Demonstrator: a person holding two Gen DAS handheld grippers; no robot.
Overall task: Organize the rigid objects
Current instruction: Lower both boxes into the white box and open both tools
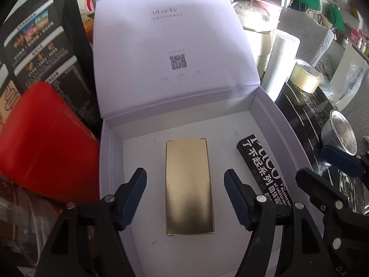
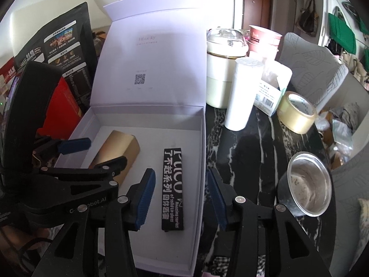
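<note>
Two grippers, both yours, both spread wide and carrying nothing: left gripper (image 1: 185, 198) hangs over the gold box (image 1: 189, 187) with a finger on each side, not touching it; right gripper (image 2: 182, 196) straddles the right wall of the white gift box (image 2: 203, 138), one finger inside near the black lip-gloss carton (image 2: 173, 188), one outside over the marble tabletop (image 2: 249, 152). Gold box and carton already lie flat on the gift box floor, apart from each other, gold left, carton right. Step reads as just placed or about to regrip, can't tell which. Next likely item is outside the box: steel bowl (image 2: 306, 184) nearest, then tape roll (image 2: 296, 113), then white cylinder (image 2: 242, 92). You'd need to lift the right gripper clear of the wall first. Left view shows the gold box top-on plus the red tin (image 1: 43, 143) beside the gift box; right view alone shows the gold box's height, the cream lidded pot (image 2: 224, 69) and the pink cup (image 2: 265, 37) at the back.
</note>
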